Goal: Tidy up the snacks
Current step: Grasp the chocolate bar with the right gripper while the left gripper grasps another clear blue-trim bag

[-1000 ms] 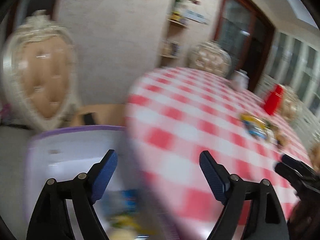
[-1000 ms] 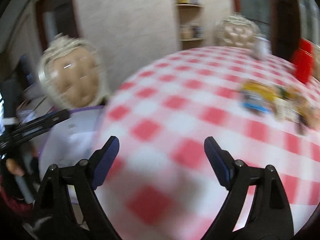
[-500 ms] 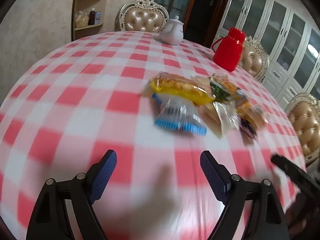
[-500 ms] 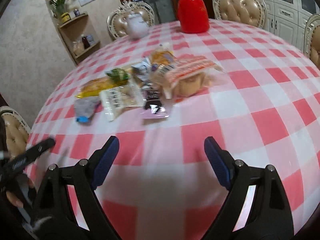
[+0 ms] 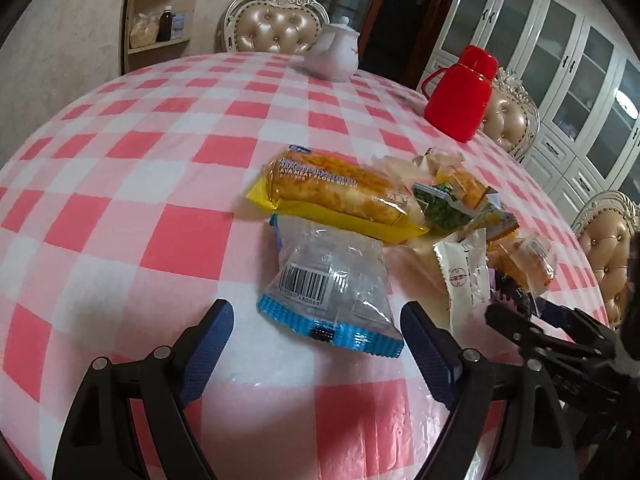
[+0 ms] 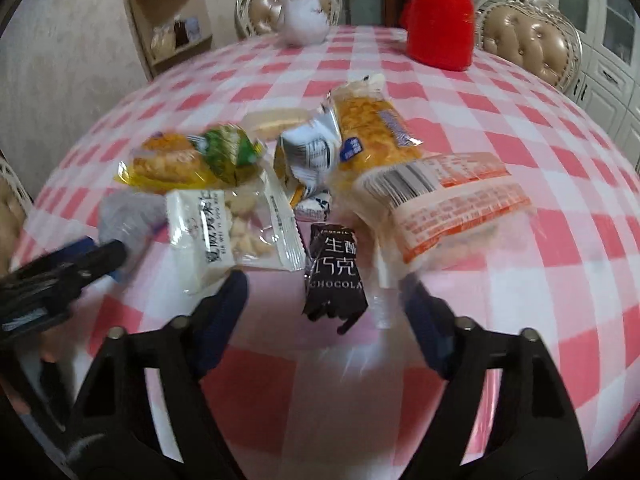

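The left gripper (image 5: 316, 338) is wide open around the clear blue-edged packet (image 5: 332, 288), not pressing it. The right gripper (image 6: 324, 300) is closing around the black chocolate packet (image 6: 334, 276), still apart. The snack pile (image 6: 320, 168) overlaps, partly hidden and blurred, on the checked tablecloth (image 5: 120, 160).

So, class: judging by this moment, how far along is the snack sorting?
Done: nothing visibly; the snacks lie heaped on the checked table. In hand: the left tool stands open before the clear blue-edged packet; the right tool is closing around the black chocolate bar, not yet gripping. Left: everything, including the yellow bread pack.
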